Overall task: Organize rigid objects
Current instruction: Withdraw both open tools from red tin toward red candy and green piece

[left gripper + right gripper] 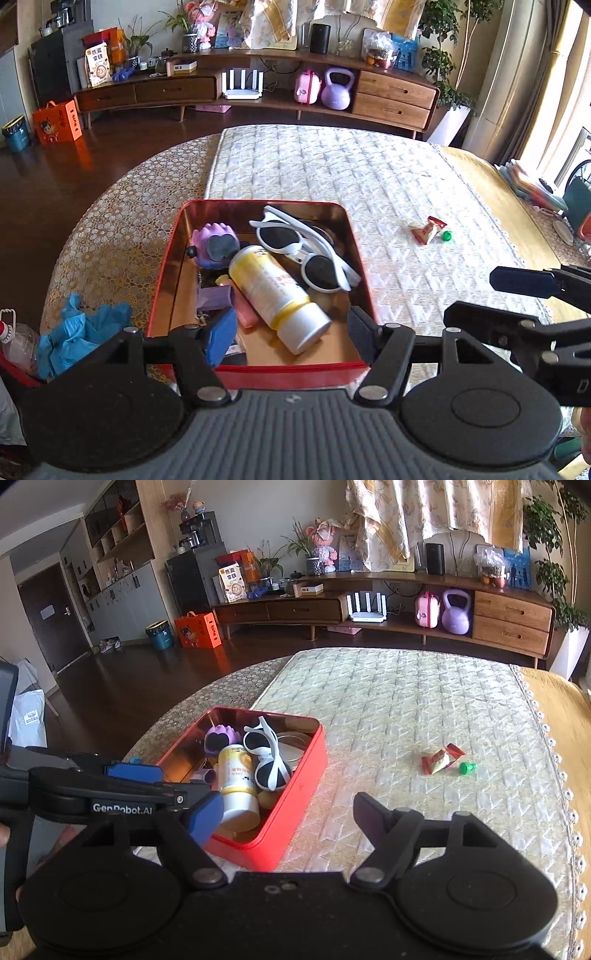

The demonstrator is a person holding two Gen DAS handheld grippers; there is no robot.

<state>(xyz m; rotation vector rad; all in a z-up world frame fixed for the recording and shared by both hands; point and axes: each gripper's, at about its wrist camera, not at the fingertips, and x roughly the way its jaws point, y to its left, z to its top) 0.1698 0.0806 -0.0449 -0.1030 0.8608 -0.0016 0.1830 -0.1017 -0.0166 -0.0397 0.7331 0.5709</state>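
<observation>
With bottle [277,295] and sunglasses [303,251] already in the red tin [295,812], both tools (left tool [291,328], right tool [288,812], spread, empty) probably next fetch the wrapped candy [441,758] and green cap [467,767] right of it.

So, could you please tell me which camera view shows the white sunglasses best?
The left wrist view: the white sunglasses lie in the red tin seen from nearly above, both dark lenses and folded arms plain. In the right wrist view they look smaller and more side-on, partly behind the yellow-and-white bottle.
</observation>
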